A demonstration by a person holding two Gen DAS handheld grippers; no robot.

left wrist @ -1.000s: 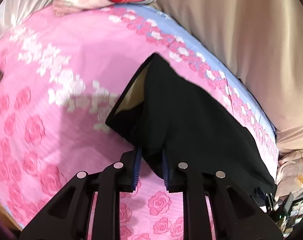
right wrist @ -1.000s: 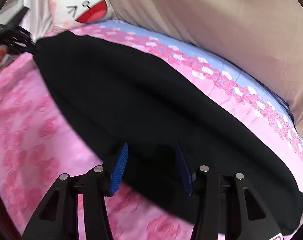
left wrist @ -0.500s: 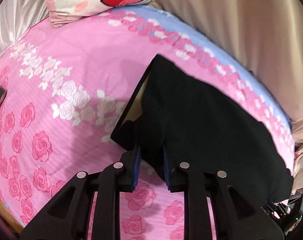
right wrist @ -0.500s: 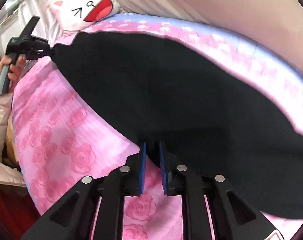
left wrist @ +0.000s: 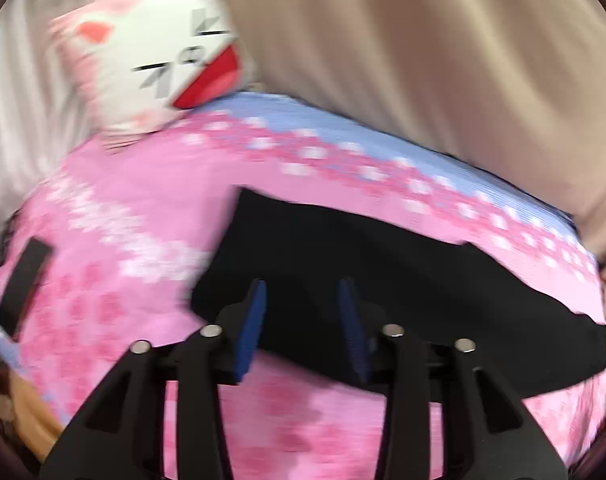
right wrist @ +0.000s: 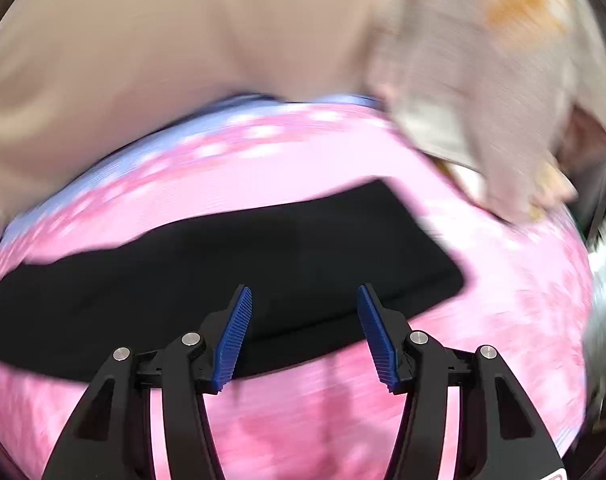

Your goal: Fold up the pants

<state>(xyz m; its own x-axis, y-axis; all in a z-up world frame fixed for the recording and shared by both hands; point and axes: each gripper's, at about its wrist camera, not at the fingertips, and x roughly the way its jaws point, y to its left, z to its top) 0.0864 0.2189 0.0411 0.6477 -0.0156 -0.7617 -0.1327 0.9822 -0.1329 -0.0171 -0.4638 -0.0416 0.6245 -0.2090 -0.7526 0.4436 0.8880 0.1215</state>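
Note:
The black pants (left wrist: 383, 272) lie flat as a long dark band across the pink rose-print bedspread (left wrist: 123, 208). My left gripper (left wrist: 303, 292) hovers above the band's near left part, its jaws opening, with the cloth lying below them and not pinched. In the right wrist view the pants (right wrist: 223, 272) stretch from the left edge to a squared end at the right. My right gripper (right wrist: 305, 294) hangs over the near edge of that end, jaws opening, and its blue pads (right wrist: 233, 336) grip nothing. Both views are motion-blurred.
A white cartoon-cat pillow (left wrist: 151, 60) leans at the bed's head. A beige curtain (left wrist: 423, 60) hangs behind the bed. A flat black object (left wrist: 23, 284) lies on the spread at the left. Crumpled beige bedding (right wrist: 503, 80) is piled at the right end of the bed.
Both grippers were shut on the pants' edge half a second ago and have let go and pulled back. The right view has swung right to the pants' other end. The pants now lie flat.

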